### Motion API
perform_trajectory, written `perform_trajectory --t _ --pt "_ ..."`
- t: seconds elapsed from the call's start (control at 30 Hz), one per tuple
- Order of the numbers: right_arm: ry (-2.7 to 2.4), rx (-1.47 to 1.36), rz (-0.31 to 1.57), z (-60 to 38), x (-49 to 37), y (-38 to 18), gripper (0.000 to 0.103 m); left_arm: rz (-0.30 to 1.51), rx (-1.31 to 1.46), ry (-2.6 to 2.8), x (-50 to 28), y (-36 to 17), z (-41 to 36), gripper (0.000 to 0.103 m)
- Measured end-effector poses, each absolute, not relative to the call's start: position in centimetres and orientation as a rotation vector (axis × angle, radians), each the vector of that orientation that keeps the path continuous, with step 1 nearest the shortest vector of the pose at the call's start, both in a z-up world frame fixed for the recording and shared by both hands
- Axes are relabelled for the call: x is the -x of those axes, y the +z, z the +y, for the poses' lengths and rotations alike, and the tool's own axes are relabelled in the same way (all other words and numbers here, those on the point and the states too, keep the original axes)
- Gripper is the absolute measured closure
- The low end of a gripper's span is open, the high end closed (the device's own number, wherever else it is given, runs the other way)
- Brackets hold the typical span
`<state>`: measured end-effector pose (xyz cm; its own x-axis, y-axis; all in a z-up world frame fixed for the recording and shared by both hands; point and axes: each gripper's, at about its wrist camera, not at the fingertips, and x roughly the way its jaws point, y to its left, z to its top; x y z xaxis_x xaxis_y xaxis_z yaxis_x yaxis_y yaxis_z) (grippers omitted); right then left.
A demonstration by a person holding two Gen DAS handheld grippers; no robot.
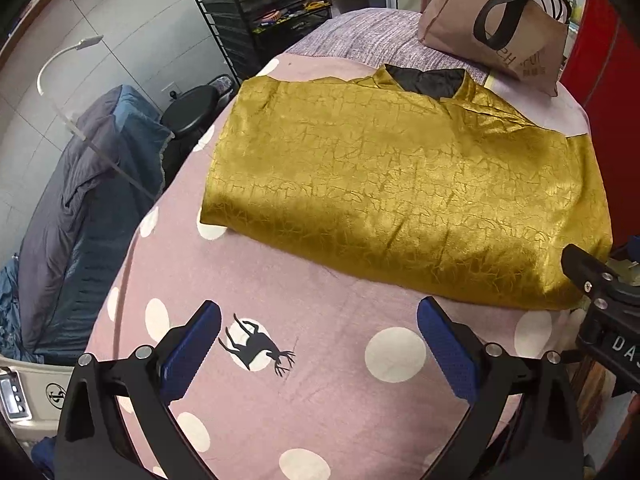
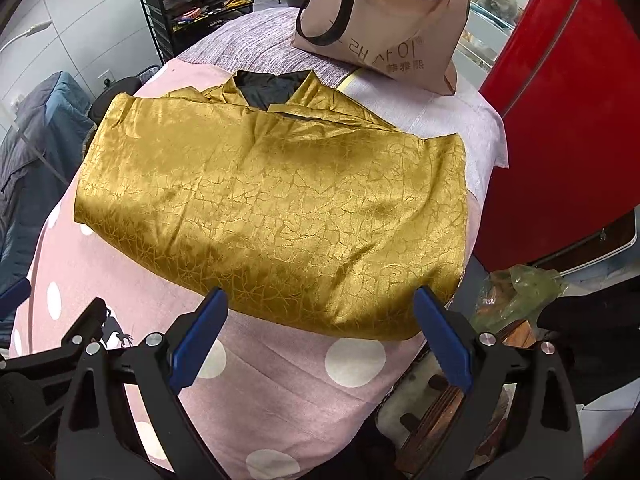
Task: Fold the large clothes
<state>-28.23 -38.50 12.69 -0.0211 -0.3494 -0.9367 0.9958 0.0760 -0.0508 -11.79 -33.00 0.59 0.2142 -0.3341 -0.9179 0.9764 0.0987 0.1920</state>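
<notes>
Left wrist view: left gripper (image 1: pixel 318 346) jaws apart, empty; right gripper (image 2: pixel 320 334) likewise; gold garment (image 1: pixel 396 196) folded, prob. on bench.

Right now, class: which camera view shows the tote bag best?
The right wrist view: the tote bag sits whole near the middle, handles and printed lettering clear. The left wrist view pushes the bag into the top right corner, its print mostly cut off.
</notes>
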Motion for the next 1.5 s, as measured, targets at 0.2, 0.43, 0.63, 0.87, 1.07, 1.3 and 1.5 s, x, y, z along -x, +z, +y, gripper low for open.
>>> perform_trajectory --t 0.2,0.43,0.63,0.87,1.07,1.3,1.5 --pt "-1.322 -0.864 1.007 -38.6 28.2 12.8 0.011 0.788 -1.007 -1.166 12.5 1.2 -32.9 0.006" --pt "-1.319 -0.860 1.014 -38.5 28.2 12.7 0.011 0.793 -1.024 -1.162 12.7 1.2 -33.3 0.006" --pt "-1.323 -0.865 1.011 -38.5 28.3 12.6 0.011 0.812 -1.021 -1.148 12.4 0.8 -33.3 0.006" --pt "-1.324 -0.852 1.005 -38.4 28.2 12.8 0.011 0.858 -0.998 -1.141 11.7 0.5 -33.3 0.006" --pt "-1.324 -0.851 1.009 -38.4 28.2 12.7 0.011 0.840 -0.975 -1.152 11.6 0.8 -33.0 0.006" --pt "-1.324 -0.850 1.008 -38.4 28.1 12.7 0.011 0.852 -1.004 -1.142 11.8 0.4 -33.1 0.006" --pt "-1.318 -0.867 0.999 -38.3 28.3 12.6 0.011 0.864 -0.983 -1.139 11.5 0.5 -33.0 0.006"
